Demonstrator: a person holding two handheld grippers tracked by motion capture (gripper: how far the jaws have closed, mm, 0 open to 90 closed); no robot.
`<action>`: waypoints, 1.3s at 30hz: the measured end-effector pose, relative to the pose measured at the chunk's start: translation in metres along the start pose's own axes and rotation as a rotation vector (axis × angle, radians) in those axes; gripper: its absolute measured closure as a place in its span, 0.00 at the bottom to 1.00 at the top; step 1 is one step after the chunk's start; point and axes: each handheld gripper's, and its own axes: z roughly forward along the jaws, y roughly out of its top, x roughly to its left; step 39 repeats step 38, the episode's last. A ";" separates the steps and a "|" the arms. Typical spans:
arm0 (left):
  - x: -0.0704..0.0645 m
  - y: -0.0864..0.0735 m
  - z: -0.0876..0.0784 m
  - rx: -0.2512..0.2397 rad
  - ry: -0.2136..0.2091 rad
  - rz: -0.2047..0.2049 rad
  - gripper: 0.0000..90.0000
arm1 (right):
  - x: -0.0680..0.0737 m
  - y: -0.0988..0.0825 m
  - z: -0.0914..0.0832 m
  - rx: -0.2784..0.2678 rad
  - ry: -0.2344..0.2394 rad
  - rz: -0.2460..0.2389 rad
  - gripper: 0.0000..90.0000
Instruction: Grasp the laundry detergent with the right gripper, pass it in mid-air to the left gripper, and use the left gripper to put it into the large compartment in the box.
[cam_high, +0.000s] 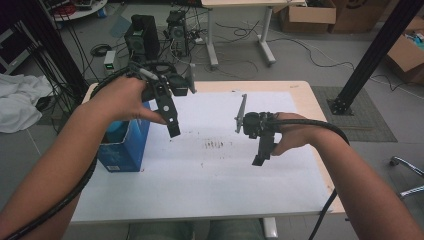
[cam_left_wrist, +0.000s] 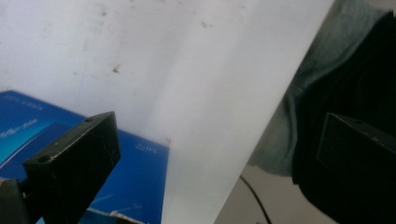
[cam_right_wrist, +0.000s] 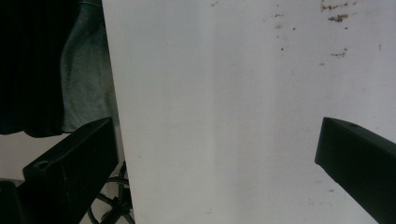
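Here, in the high view, the left gripper (cam_high: 172, 127) is hanging above the white mat (cam_high: 210, 190), just beside the blue box (cam_high: 125, 145) that is standing at the mat's left edge, near the left forearm; the right gripper (cam_high: 260, 157) is hanging over the mat's middle, well apart from the box, and neither is touching anything. In the left gripper view, the jaws are standing wide with nothing between them, and the box (cam_left_wrist: 135, 186) is lying below and behind the left-hand jaw, against the mat (cam_left_wrist: 187, 70). In the right gripper view, the jaws are likewise standing wide and empty over the bare mat (cam_right_wrist: 224, 116), with dark specks (cam_right_wrist: 336, 18) showing at the top. By judgement, the step in hand is the left gripper's work at the box, either an approach or a pull-away after a release. Any next grasp is calling for the left jaws to be lined up astride one box wall before closing.
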 end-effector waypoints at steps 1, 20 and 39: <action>-0.001 0.001 0.002 0.008 -0.004 0.013 0.00 | -0.001 0.000 0.000 0.001 0.001 0.000 0.00; -0.021 0.006 0.009 0.045 -0.033 0.227 0.00 | -0.002 -0.008 -0.002 0.011 -0.009 0.018 0.00; -0.019 0.000 0.014 0.040 -0.049 0.248 0.00 | -0.003 -0.005 -0.001 0.011 -0.006 0.021 0.00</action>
